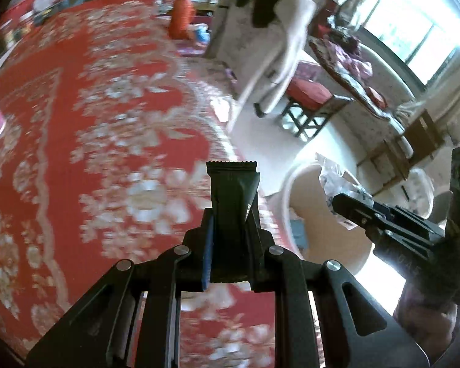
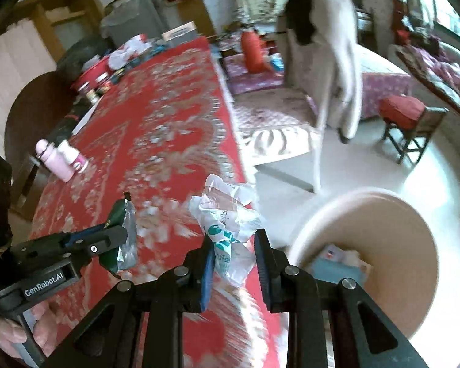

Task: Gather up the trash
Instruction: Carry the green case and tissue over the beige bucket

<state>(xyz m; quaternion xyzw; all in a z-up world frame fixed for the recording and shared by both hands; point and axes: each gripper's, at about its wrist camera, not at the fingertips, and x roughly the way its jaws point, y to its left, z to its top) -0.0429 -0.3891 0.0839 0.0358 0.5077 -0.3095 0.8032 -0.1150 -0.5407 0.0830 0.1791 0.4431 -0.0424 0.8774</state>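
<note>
My left gripper (image 1: pixel 230 245) is shut on a dark green snack wrapper (image 1: pixel 233 190) with a crimped top edge, held above the red floral tablecloth (image 1: pixel 92 122). Seen from the right wrist, that wrapper (image 2: pixel 122 230) shows a silver inside and sticks out of the left gripper (image 2: pixel 119 239) at the left. My right gripper (image 2: pixel 234 263) is shut on a crumpled clear plastic wrapper (image 2: pixel 230 224) with teal print. From the left wrist the right gripper (image 1: pixel 337 199) hangs over a beige round bin (image 1: pixel 337 254), plastic wrapper (image 1: pixel 331 171) at its tips. The bin (image 2: pixel 383 224) stands on the floor just past the table's edge.
A pink bottle (image 2: pixel 53 162) and a white bottle (image 2: pixel 73 155) lie on the cloth at the left. Tins and bags (image 2: pixel 107 67) crowd the table's far end. A chair draped with a grey garment (image 2: pixel 322 61) and a red-cushioned stool (image 2: pixel 404 116) stand on the pale floor.
</note>
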